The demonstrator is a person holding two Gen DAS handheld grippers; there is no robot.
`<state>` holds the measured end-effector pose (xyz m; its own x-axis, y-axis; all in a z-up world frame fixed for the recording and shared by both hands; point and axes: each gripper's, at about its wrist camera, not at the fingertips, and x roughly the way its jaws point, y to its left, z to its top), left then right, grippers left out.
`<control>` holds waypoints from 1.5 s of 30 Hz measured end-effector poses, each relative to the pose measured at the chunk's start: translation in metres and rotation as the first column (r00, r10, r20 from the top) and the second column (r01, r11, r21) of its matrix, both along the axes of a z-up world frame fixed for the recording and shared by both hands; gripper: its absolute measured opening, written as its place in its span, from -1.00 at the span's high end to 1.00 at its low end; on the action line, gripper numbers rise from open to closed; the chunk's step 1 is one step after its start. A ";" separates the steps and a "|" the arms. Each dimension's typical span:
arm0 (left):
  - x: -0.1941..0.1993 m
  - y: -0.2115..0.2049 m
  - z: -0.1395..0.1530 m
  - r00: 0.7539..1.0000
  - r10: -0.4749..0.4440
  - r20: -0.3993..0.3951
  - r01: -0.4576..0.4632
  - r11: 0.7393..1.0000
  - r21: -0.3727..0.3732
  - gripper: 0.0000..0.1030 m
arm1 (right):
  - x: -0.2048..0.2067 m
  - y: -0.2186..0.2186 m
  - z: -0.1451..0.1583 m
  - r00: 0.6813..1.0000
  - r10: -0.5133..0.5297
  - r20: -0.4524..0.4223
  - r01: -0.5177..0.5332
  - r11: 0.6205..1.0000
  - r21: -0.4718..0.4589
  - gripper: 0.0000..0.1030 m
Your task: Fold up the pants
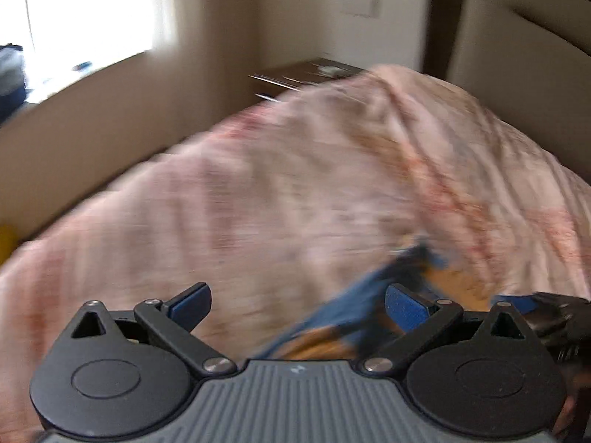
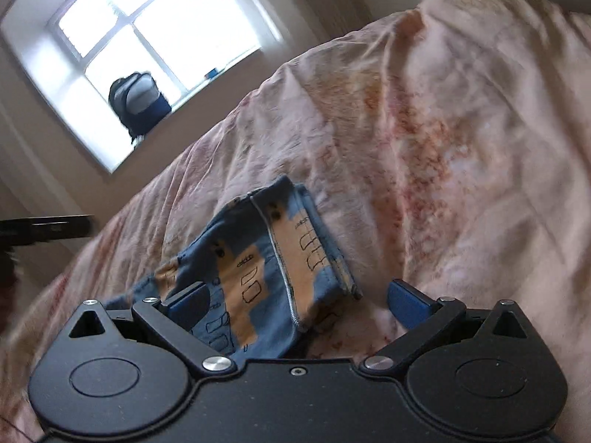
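Pants [image 2: 258,273] lie folded small on bed [image 2: 461,147]; fold looks about done. Left tongs [image 1: 297,306], right tongs [image 2: 297,302] both released, gripping nothing.

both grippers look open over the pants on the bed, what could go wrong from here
1. The pants look bunched, with an inside-out seam showing. Folding them now would likely lock in creases.
2. The right gripper is open right over the fabric, so closing might also pinch the pink bedcover beneath.
3. The left wrist view is motion-blurred, so the left gripper, also open, may miss the edge.
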<state>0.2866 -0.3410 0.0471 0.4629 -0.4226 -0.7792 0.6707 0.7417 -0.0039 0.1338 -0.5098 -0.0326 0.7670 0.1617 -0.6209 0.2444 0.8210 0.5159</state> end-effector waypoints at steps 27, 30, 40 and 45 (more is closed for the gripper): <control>0.001 -0.090 -0.037 0.998 -0.010 0.054 0.004 0.993 0.120 -0.99 | -0.021 -0.009 0.000 0.992 -0.108 0.072 0.104 0.993 0.053 0.66; 0.001 -0.091 -0.019 1.000 -0.001 -0.008 0.002 0.999 0.048 -0.99 | -0.021 0.002 0.009 0.992 -0.066 0.104 0.069 0.997 -0.026 0.66; 0.045 -0.095 -0.022 0.810 0.213 -0.546 -0.295 0.953 -0.066 -0.60 | -0.018 0.030 0.022 0.987 0.064 0.148 -0.029 0.973 -0.228 0.66; 0.038 -0.109 -0.025 0.840 0.213 -0.499 -0.249 0.969 -0.006 -0.50 | -0.016 0.043 0.023 0.982 0.129 0.138 -0.082 0.950 -0.301 0.66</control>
<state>0.3241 -0.4498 0.0225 0.1181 -0.4116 -0.9037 0.3769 0.8605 -0.3427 0.1182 -0.4671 -0.0101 0.8457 0.0759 -0.5283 0.0847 0.9582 0.2732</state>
